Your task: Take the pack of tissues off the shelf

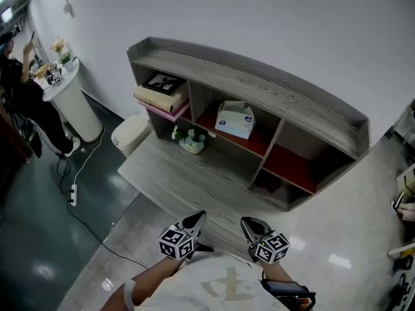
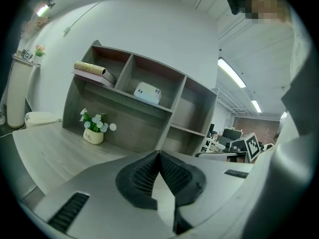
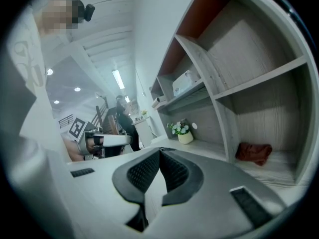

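The white pack of tissues point(image 1: 235, 119) point(image 2: 147, 92) point(image 3: 186, 82) lies in the middle upper compartment of the grey shelf unit point(image 1: 259, 83), on a red board. Both grippers are held low in front of the person, well short of the shelf. My left gripper point(image 1: 194, 222) point(image 2: 158, 154) is shut with nothing between its jaws. My right gripper point(image 1: 251, 225) point(image 3: 159, 152) is also shut and empty. The left gripper view faces the shelf from the left; the right gripper view looks along it from the right.
A stack of books point(image 1: 161, 98) fills the upper left compartment. A small pot of flowers point(image 1: 191, 141) stands on the low grey platform point(image 1: 168, 180). A red cloth point(image 3: 254, 152) lies in the lower right compartment. A white bin point(image 1: 130, 133) and a round white table point(image 1: 71, 99) stand to the left.
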A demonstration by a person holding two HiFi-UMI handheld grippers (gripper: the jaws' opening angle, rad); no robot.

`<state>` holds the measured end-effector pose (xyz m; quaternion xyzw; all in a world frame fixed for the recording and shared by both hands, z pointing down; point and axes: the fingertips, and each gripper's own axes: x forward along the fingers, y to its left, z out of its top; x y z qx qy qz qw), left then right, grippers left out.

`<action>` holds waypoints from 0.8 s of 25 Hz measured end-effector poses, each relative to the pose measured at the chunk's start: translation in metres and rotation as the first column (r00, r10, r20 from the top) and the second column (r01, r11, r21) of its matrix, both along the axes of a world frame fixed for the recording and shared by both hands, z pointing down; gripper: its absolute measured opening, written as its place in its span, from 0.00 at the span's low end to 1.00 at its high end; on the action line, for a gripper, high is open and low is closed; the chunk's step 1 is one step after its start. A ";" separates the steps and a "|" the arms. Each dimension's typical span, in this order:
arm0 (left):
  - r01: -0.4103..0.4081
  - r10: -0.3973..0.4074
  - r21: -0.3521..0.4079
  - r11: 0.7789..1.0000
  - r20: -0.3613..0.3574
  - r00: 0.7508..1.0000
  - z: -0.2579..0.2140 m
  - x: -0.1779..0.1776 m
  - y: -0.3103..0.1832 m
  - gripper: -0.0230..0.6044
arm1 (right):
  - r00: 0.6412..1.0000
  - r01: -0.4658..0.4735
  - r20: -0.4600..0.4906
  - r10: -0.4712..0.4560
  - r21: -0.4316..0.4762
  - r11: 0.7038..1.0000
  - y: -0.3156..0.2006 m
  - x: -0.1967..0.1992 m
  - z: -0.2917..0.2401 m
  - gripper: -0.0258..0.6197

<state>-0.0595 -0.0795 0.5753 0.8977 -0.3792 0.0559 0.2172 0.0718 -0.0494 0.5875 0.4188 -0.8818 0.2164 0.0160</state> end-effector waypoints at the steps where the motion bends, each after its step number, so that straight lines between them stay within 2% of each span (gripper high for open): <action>1: -0.004 0.004 0.002 1.000 -0.001 1.000 -0.001 0.000 -0.006 0.06 | 1.000 -0.004 -0.001 0.004 0.003 1.000 -0.005 0.000 -0.001 0.05; 14: -0.074 0.074 0.005 0.997 0.011 0.997 -0.008 -0.003 -0.063 0.06 | 0.997 -0.073 0.013 0.072 0.020 0.997 -0.056 -0.006 -0.012 0.05; 20: -0.137 0.136 0.038 0.990 0.021 0.990 -0.022 0.005 -0.080 0.06 | 0.994 -0.106 0.002 0.106 0.035 0.994 -0.075 -0.007 -0.023 0.05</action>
